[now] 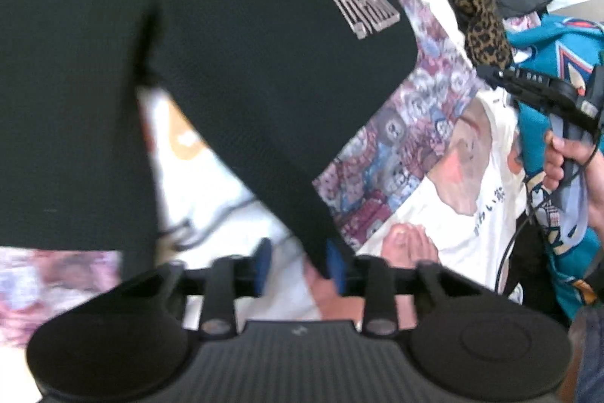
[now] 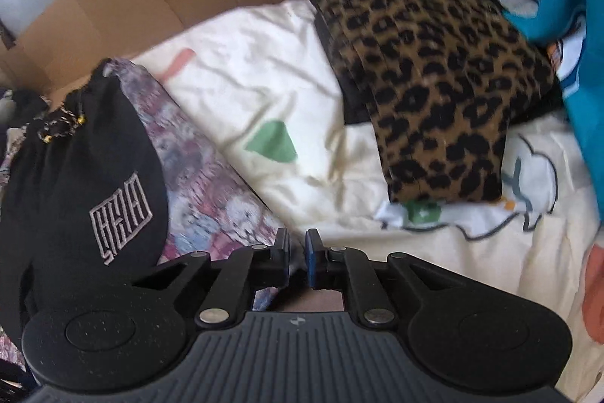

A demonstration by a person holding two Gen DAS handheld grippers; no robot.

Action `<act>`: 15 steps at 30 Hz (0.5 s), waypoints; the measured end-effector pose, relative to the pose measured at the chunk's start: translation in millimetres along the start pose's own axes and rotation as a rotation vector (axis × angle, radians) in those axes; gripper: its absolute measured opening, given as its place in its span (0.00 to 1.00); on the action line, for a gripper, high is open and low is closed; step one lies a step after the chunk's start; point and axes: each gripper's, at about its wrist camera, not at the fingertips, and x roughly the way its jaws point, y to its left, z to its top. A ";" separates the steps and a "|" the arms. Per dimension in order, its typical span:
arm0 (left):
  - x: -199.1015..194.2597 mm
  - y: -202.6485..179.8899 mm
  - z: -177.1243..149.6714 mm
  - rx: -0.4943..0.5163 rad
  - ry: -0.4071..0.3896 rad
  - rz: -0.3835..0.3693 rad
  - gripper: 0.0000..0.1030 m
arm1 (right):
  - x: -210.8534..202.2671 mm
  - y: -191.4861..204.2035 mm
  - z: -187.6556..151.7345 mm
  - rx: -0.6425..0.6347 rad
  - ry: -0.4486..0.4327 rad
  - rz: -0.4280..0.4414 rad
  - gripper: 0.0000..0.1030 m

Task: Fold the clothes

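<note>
Your left gripper [image 1: 300,265] has its blue pads parted, with a hanging corner of the black garment [image 1: 211,82] dropping between them against the right-hand pad; whether it is pinched you cannot tell from this view. Your right gripper [image 2: 298,253] is nearly closed with only a narrow gap and nothing gripped, the black garment lying to its left over a floral cloth [image 2: 211,184]. A leopard-print piece [image 2: 434,78] rests ahead and to its right on the cream bedding [image 2: 264,70]
</note>
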 end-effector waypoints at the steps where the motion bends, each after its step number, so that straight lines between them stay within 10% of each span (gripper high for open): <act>1: -7.7 2.9 0.1 -0.004 -0.014 0.013 0.41 | -0.9 2.5 0.3 -0.005 0.007 0.008 0.09; 15: -90.8 70.0 -27.1 -0.149 -0.185 0.211 0.41 | -21.6 36.7 -1.0 -0.105 -0.013 0.022 0.24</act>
